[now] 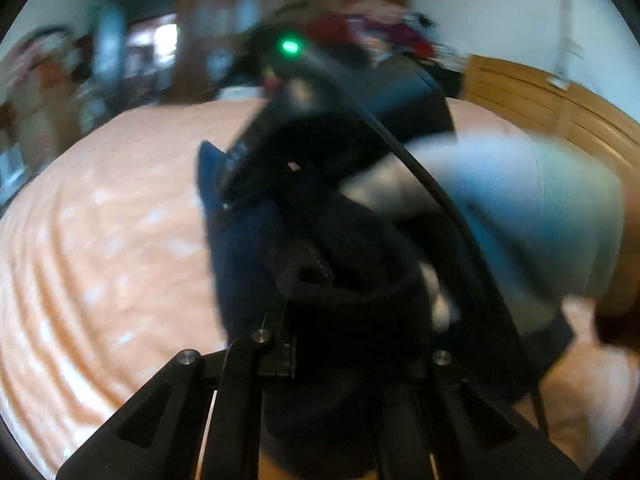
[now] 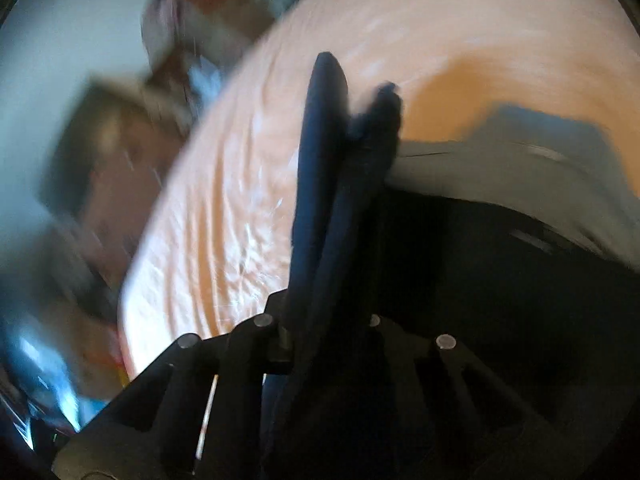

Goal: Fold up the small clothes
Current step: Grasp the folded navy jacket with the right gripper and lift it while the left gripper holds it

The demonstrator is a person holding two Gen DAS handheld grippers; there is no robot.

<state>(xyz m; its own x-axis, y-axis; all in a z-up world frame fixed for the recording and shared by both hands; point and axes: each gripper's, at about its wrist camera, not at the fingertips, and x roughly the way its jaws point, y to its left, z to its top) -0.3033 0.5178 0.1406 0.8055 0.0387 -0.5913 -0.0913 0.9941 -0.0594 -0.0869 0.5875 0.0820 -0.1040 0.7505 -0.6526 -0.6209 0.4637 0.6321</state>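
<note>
Left wrist view. Heavy motion blur. The left gripper [image 1: 316, 300] is buried in dark navy cloth [image 1: 240, 248]; fabric fills the space between the fingers, so the jaws read as clenched on the cloth, though the tips themselves are hidden. The right gripper [image 1: 320, 120] crosses the middle of the view with a green light showing and a cable trailing toward the near right. A pale blue sleeve [image 1: 520, 208] comes in from the right. Everything sits above a peach bed [image 1: 100, 240] with shallow ripples in the sheet.

Right wrist view. Also blurred and strongly tilted. A folded edge of the cloth [image 2: 320, 168] runs up between the right gripper's [image 2: 340, 280] fingers; jaws closed on it, as far as the blur allows. The bed [image 2: 460, 32] lies beyond, left and far. The sleeve [image 2: 520, 152] sits at right.

Judgement: both grippers hold the same garment lifted clear of the bed, close together, probably mid-fold or carrying it to lay flat.

Doing this step well:
- keep both grips firm until the cloth rests on the sheet;
- spread the held edges apart to remove slack before lowering;
- slow down, since the blur suggests fast travel;
- keep the cable clear of the fabric.
</note>
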